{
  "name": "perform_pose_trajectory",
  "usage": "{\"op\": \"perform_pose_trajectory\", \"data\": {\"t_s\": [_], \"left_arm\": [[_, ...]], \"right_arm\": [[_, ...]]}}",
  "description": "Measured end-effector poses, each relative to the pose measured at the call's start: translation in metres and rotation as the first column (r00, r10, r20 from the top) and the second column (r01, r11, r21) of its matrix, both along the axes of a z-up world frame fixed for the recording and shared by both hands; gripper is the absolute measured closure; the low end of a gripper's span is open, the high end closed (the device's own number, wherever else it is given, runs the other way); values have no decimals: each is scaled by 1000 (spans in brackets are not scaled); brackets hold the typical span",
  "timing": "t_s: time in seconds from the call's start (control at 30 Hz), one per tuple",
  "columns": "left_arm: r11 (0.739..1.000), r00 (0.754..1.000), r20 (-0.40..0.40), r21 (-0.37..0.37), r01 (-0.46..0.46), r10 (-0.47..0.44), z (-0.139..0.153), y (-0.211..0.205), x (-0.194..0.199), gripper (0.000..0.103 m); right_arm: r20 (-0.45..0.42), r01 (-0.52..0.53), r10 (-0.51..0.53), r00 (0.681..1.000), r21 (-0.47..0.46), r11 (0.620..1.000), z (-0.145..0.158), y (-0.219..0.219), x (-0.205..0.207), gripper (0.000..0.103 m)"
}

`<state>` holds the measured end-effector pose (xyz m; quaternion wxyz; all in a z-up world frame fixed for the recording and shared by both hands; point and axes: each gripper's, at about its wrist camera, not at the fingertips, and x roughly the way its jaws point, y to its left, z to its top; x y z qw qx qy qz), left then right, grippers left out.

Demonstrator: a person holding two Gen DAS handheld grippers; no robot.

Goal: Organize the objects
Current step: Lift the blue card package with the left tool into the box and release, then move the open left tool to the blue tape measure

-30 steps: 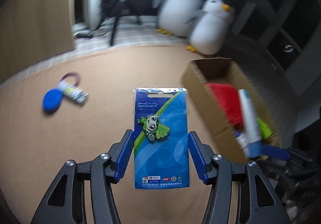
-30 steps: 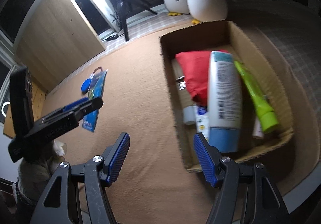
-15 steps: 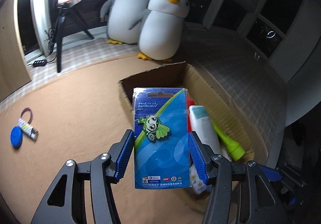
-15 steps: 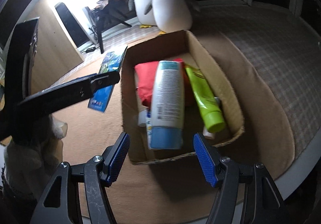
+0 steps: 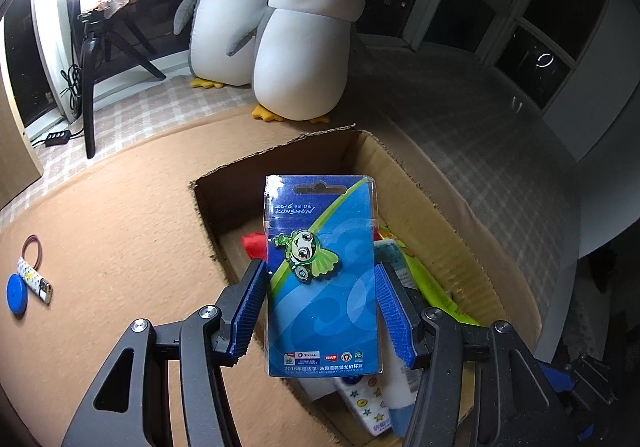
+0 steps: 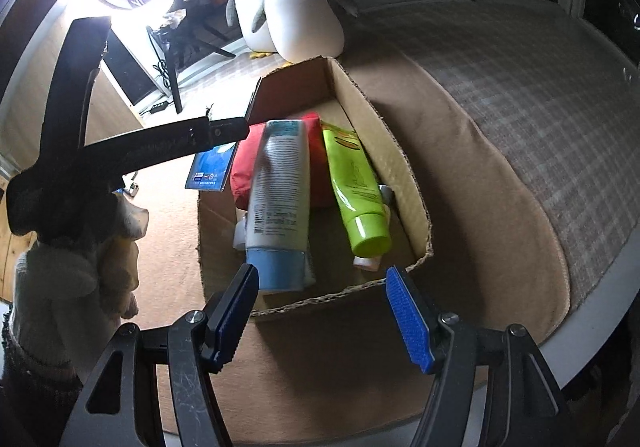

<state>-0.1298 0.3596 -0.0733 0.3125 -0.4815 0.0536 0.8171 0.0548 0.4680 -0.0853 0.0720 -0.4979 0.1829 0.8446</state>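
I hold a blue pin card (image 5: 320, 279) in my left gripper (image 5: 320, 311). The blue fingers (image 5: 250, 311) squeeze its two long side edges, so the card is held tight. It hangs in the air over the near left part of the cardboard box (image 5: 416, 183), not in it yet.

My right gripper (image 6: 322, 315) has nothing in it. Its fingers (image 6: 408, 323) stand apart, with only air between them, just in front of the near wall of the box.

What could go wrong? The card is thin and slippery, and I only pinch its edges. If I squeeze too hard it may bend and pop out. If I let go here, it may flutter and land on the box wall or on the tan blanket (image 5: 120, 207) outside. The box is already crowded with a white and blue tube (image 6: 280, 199), a green tube (image 6: 356, 187) and a red pouch (image 6: 246, 171), so the card may end up leaning on top of them.

The card is longer than it is wide. Its long side runs away from me, along the fingers. The hanging hole end points to the far wall of the box and the two penguin toys (image 5: 304, 47). The picture side, with the little green frog pin, faces my left camera.
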Motion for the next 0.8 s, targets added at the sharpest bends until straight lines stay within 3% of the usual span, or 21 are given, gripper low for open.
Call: {"op": "perform_pose_trajectory", "data": {"t_s": [0.4, 0.63, 0.8], "left_arm": [[1000, 1000, 17, 2, -8, 8, -1, -8, -8, 41], [999, 999, 6, 15, -36, 36, 6, -39, -11, 41], [997, 997, 12, 25, -77, 77, 8, -72, -12, 41]], "right_arm": [[12, -3, 3, 1000, -6, 1000, -4, -3, -7, 39], [13, -18, 18, 1000, -2, 1000, -2, -17, -18, 38], [5, -33, 33, 999, -8, 999, 0, -33, -27, 31]]}}
